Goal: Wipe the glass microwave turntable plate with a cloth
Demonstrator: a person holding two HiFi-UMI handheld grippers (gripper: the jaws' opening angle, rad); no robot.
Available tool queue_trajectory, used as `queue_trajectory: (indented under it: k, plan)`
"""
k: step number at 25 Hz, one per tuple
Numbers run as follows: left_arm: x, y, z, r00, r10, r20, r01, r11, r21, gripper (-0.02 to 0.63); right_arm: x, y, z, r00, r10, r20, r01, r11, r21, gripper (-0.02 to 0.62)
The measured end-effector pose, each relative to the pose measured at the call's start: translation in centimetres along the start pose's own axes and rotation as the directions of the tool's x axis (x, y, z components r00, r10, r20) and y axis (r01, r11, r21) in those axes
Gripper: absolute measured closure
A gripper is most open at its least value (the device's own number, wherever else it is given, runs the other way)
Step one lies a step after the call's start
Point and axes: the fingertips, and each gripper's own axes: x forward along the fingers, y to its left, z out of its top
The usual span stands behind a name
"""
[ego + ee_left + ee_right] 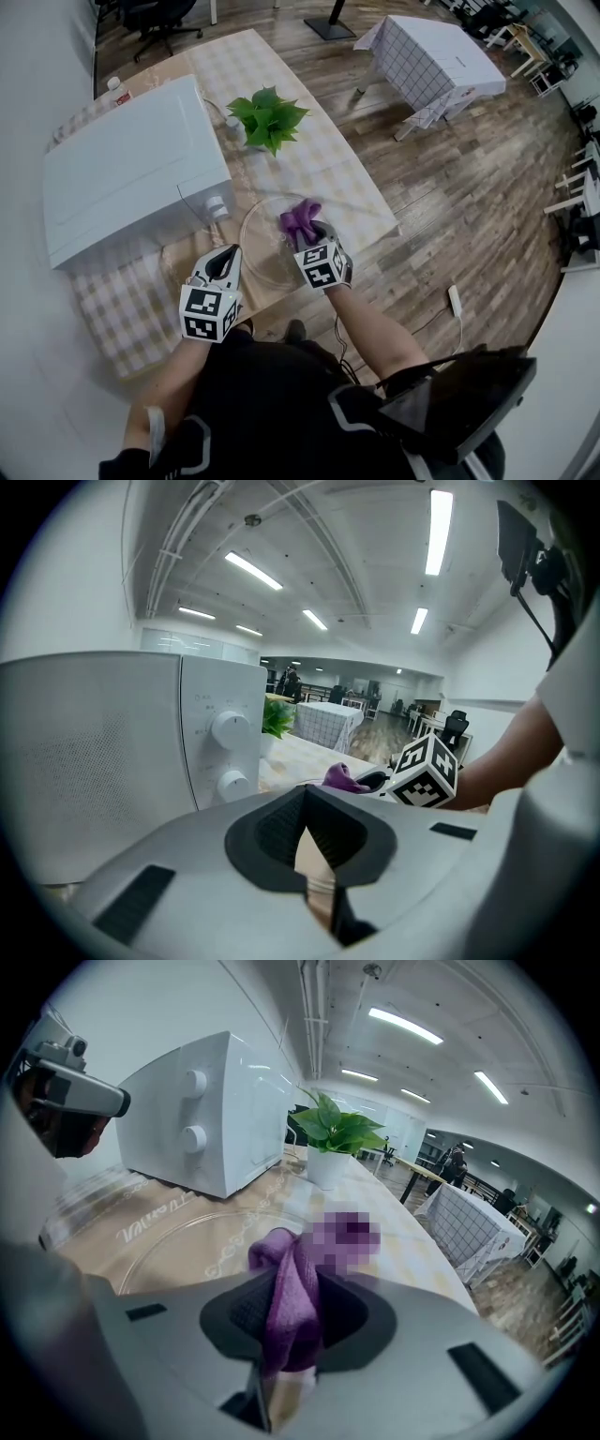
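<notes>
Big white box microwave [131, 173] sits at the back of the checked-cloth table [333, 164]. In front of it lies the round clear glass turntable plate [251, 246], flat on the table. The crumpled purple cloth [301, 219] is over its right rim, clamped in the right gripper [309, 240]. The left gripper [228, 259] waits beside the plate, jaws together on nothing. Wiping looks barely begun, with most of the glass still to cover.

I see a clear round glass plate [255, 247] lying flat; the bunched purple cloth [300, 219] sits above it, clamped in the right gripper [310, 240].
</notes>
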Motion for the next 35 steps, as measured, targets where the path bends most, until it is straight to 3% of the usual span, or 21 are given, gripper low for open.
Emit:
queue_trajectory:
  k: [35]
  plan:
    - [-0.9,-5.9,-0.9,1.0,0.0,0.026,0.0,1.0,-0.01,0.603,-9.0,3.2,-7.7,0.998,0.053,-0.02,-0.054,0.998,-0.035,0.499]
